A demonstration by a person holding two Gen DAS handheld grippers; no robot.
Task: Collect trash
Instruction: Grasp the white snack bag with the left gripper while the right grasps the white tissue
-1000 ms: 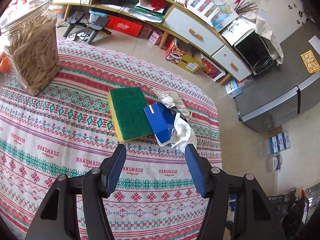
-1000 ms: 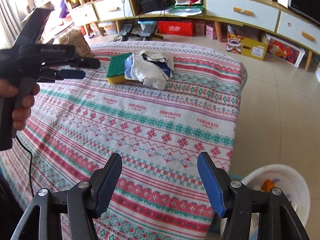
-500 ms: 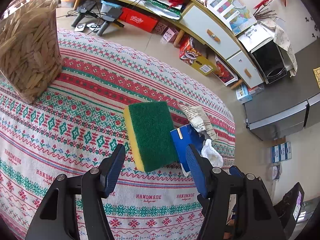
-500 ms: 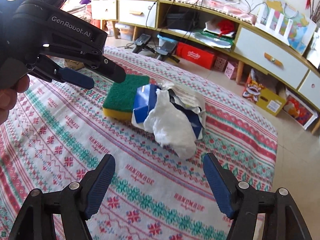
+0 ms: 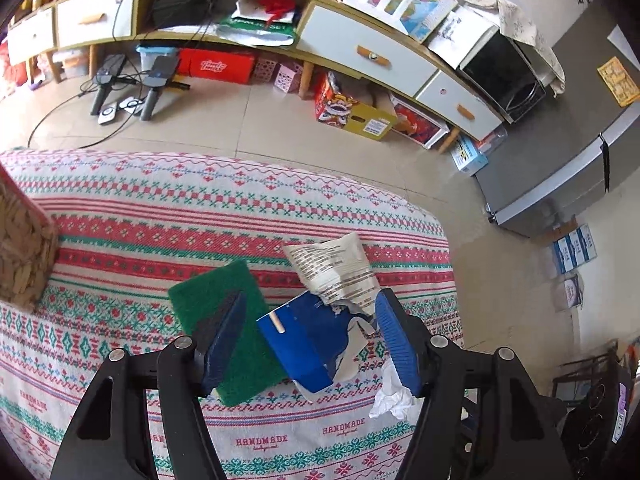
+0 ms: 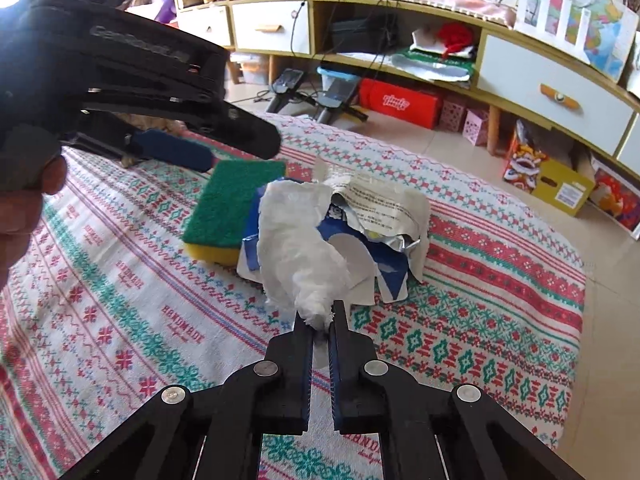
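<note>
Tissue [image 6: 298, 256] pinched by right gripper [image 6: 320, 326], near tablecloth [image 6: 520, 264] edge

My left wrist camera looks steeply down, close over the crumpled blue carton [image 5: 301, 339] on the patterned red-and-green tablecloth [image 5: 160, 216]. My right wrist camera faces the same heap [image 6: 316, 248] from lower. Both share the long white-drawered shelf unit [image 5: 360, 52].

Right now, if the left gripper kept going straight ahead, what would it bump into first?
Most likely the flattened blue carton, which lies between the open fingers of the left gripper. The left finger might touch the green sponge first; depth is unclear.
</note>
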